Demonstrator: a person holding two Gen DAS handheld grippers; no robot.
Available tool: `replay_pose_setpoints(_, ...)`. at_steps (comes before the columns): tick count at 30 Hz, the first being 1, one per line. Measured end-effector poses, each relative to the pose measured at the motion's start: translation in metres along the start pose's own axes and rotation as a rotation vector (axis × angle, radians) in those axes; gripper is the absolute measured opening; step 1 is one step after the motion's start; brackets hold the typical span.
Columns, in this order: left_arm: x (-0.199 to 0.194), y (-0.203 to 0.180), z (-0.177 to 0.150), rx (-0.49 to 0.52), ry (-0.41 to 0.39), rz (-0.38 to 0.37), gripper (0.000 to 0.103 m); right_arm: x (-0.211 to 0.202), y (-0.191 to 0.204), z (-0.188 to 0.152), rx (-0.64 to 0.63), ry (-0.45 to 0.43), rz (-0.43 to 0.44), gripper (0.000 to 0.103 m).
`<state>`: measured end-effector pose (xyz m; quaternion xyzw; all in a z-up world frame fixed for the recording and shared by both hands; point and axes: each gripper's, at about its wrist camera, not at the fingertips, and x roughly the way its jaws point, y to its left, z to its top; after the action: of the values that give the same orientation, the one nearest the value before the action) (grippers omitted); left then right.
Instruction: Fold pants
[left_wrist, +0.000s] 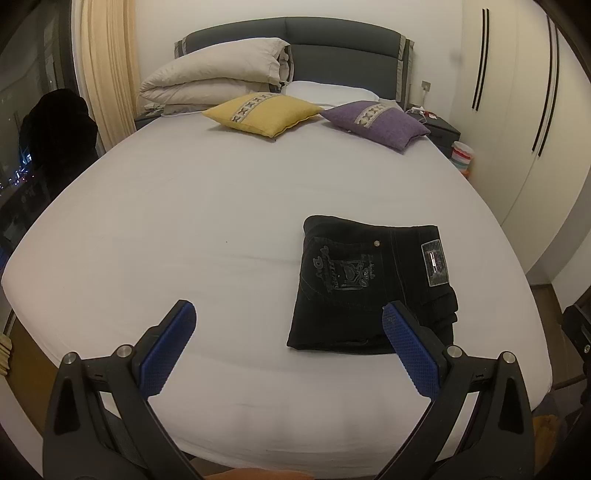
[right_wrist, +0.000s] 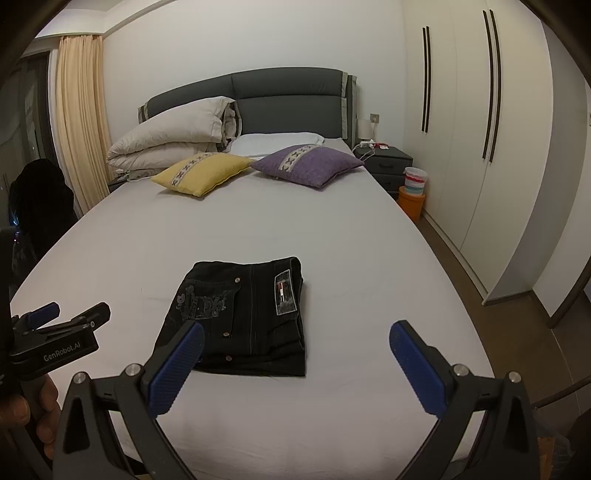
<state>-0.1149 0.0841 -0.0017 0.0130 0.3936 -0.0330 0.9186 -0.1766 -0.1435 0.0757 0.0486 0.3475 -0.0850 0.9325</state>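
Two tongs hang over the near end of the bed (left_wrist: 184, 206), and both are wide apart with nothing between the blue pads.

Black pants (left_wrist: 369, 288) lie on the white sheet, already folded into a small thick block. They sit ahead of both tongs, a little way in from the foot of the bed. A silver patch (left_wrist: 436, 262) on the waistband faces up.

From the left tongs (left_wrist: 288, 325), the pants lie ahead and off to the right side. The right pad of those tongs covers the near right corner of the block in the left wrist view. From the right tongs (right_wrist: 295, 343), the pants lie ahead and a bit to the left, and the left pad sits in front of the near left corner. So the block is between the two tongs, and neither looks much closer than the other. I cannot tell if any pad is touching the cloth; they seem to be up above it.

The block is nearly square, a bit longer going away from the tongs toward the pillows.

The folding looks about done to me. If one more fold is wanted, each of the tongs could take a near corner and lift it away toward the far edge.
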Motion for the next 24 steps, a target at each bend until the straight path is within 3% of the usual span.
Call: replay_pose_setpoints(24, 0.0025, 0.0007, -0.0029, 0.003, -0.009, 0.002, 0.103, 0.0031, 0.0039, -0.0071, -0.009, 0.02, 0.008, 0.103)
